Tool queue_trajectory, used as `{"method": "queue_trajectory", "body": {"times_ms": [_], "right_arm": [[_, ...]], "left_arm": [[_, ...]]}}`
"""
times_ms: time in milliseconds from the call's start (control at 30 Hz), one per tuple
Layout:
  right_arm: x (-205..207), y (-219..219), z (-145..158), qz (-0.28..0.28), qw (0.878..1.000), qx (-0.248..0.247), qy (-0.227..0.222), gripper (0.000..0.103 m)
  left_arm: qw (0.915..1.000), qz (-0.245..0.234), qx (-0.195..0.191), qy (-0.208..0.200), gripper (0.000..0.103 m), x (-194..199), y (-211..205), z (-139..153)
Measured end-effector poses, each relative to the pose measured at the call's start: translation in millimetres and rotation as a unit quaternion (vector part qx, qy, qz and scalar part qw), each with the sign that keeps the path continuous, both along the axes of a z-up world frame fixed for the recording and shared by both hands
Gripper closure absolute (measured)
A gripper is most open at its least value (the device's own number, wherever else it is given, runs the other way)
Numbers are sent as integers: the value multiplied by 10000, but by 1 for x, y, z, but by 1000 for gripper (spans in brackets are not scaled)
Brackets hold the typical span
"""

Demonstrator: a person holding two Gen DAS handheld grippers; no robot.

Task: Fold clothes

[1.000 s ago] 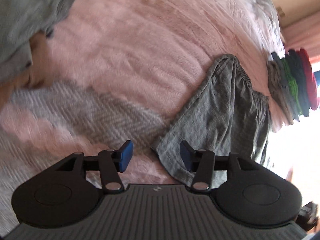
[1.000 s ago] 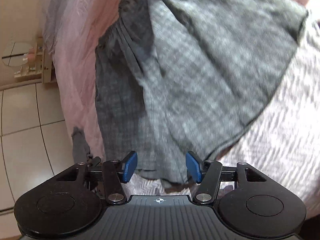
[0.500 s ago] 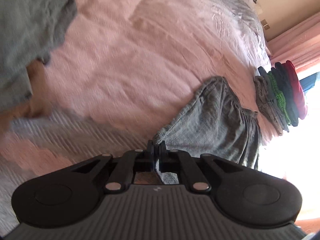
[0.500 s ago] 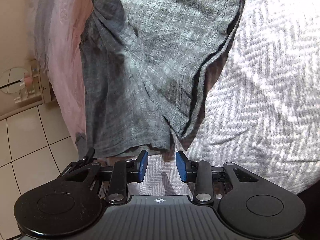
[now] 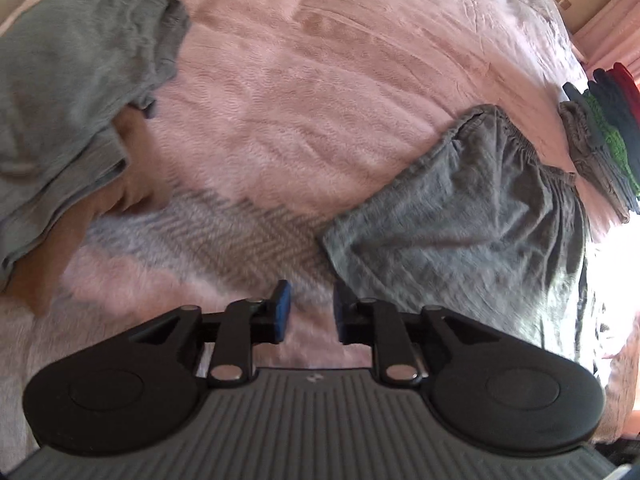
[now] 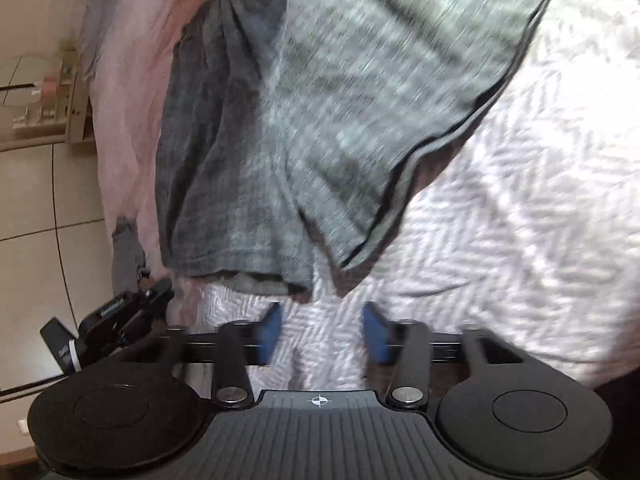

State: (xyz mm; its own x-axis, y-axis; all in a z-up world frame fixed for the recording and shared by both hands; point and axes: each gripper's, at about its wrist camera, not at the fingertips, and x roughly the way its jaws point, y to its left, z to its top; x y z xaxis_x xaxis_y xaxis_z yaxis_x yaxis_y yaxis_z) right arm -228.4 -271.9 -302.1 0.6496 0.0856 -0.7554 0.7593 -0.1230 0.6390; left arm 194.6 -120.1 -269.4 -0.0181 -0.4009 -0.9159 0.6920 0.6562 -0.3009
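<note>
A pair of grey shorts [image 5: 472, 216] lies folded over on the pink bed cover, just ahead and right of my left gripper [image 5: 310, 312]. That gripper is open and empty, its blue pads a little short of the shorts' near corner. In the right wrist view the same shorts [image 6: 320, 112] spread across the top, their dark-edged hem hanging near. My right gripper [image 6: 322, 330] is open and empty over the white herringbone blanket [image 6: 500, 220], just below the hem.
A grey-green garment [image 5: 72, 80] lies crumpled at far left over a tan one [image 5: 132, 184]. A stack of folded clothes [image 5: 600, 132] sits at the far right bed edge. The tiled floor [image 6: 36, 208] and a shelf lie left of the bed.
My left gripper was shut on the shorts' corner half a second ago and has now opened and let go. My right gripper has opened wider. The shorts lie flatter.
</note>
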Motion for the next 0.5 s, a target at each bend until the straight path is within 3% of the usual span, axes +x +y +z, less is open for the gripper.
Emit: {"method": "queue_trajectory", "body": {"times_ms": [133,267,333,500], "right_arm": [[-66,-34,23,-683,9945,-652,461,36],[-120,-78,29,-1203,9844,-1094,678,38],[-137,-97,25,-1295,9820,-1213,651,46],[-159,-135,0,-1142,9872,-1070,300,47]], "left_arm": [[9978,53,-288,587,81,-49,9,17],[9887,-8,-588,1380,74,-117,-1,15],[9824,195,-686,1724,71,-149,-6,6],[9716,1026,-736,2003,65,-208,-10,-17]]}}
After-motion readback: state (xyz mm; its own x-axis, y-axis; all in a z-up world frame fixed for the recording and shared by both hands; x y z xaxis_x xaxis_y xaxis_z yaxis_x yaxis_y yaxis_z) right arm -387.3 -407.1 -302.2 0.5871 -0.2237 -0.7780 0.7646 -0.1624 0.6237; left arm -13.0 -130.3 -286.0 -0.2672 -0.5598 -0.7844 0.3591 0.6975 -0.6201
